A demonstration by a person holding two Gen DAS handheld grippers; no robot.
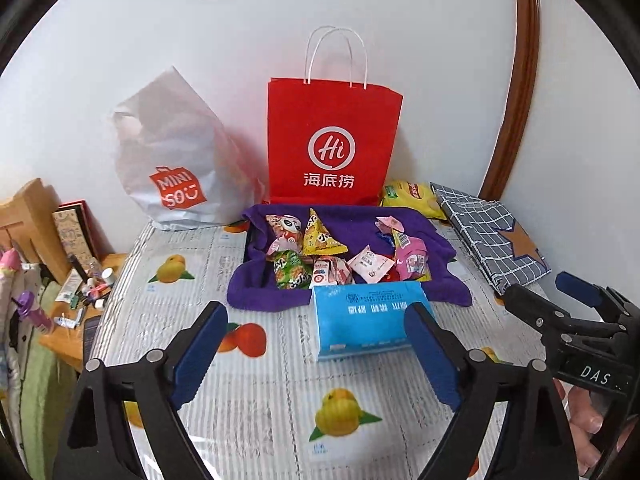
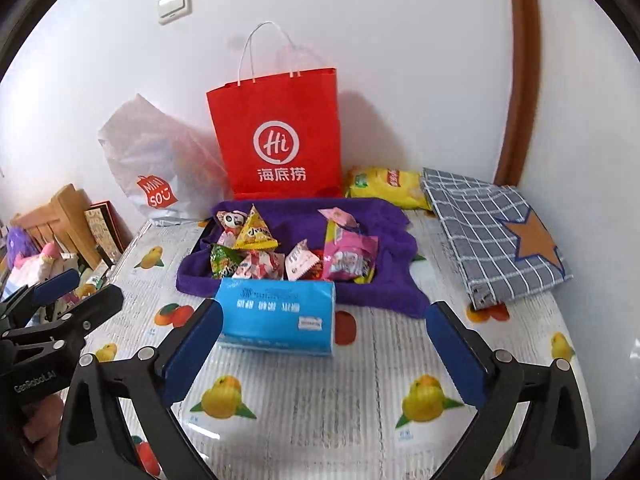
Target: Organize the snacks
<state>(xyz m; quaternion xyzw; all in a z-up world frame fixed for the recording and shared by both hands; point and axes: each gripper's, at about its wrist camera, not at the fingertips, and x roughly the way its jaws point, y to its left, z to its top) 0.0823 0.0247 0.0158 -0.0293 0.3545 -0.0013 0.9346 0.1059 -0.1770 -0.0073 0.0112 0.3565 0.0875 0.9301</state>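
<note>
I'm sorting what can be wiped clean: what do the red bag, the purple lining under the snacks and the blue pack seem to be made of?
Red bag: matte paper, judging by crisp folds and twisted cord handles. Purple lining: soft fuzzy cloth, probably fleece or towel; it drapes and wrinkles. Blue pack: glossy thin plastic film, with shiny creases.

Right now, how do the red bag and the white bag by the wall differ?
The red paper bag stands upright and crisp, with white cord handles; the white plastic bag slumps, crumpled, with a cut-out handle. The red bag bears a white logo, the white bag an orange one. Both stand against the wall behind the purple cloth.
</note>
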